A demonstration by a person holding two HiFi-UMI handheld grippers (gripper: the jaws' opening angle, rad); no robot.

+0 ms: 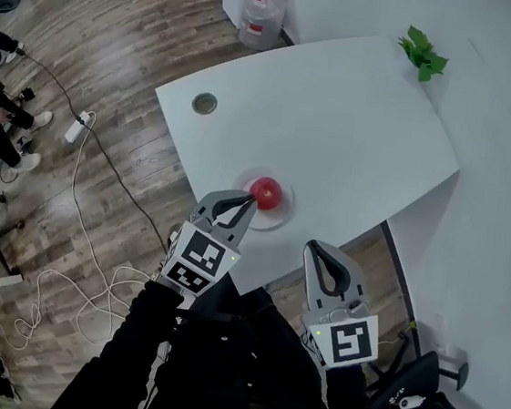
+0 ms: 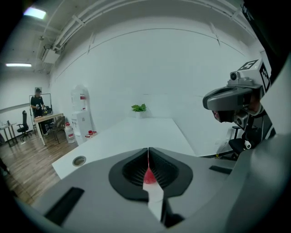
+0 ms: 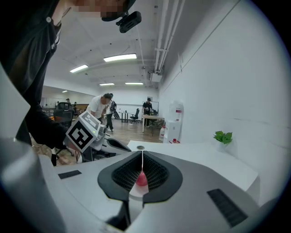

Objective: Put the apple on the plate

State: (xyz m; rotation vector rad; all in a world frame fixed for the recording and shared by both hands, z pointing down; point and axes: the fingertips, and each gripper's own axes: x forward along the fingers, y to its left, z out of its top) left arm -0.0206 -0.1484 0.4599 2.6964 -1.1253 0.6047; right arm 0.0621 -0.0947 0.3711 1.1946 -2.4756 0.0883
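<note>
A red apple (image 1: 266, 191) rests on a small white plate (image 1: 278, 218) near the front edge of the white table (image 1: 339, 117). My left gripper (image 1: 248, 201) hovers just left of the plate, its jaws shut with nothing between them. Through the slit behind its closed tips (image 2: 148, 150) the apple (image 2: 149, 176) shows as a red patch. My right gripper (image 1: 314, 246) hangs off the table's front edge, to the right of the plate, also shut and empty. The right gripper view looks past its closed tips (image 3: 142, 154) at the apple (image 3: 142, 179).
A round cable hole (image 1: 205, 103) sits at the table's left corner and a small green plant (image 1: 423, 53) at its far edge. A water bottle (image 1: 261, 14) stands beyond the table. Cables (image 1: 76, 252) trail over the wooden floor; an office chair (image 1: 425, 402) is at lower right.
</note>
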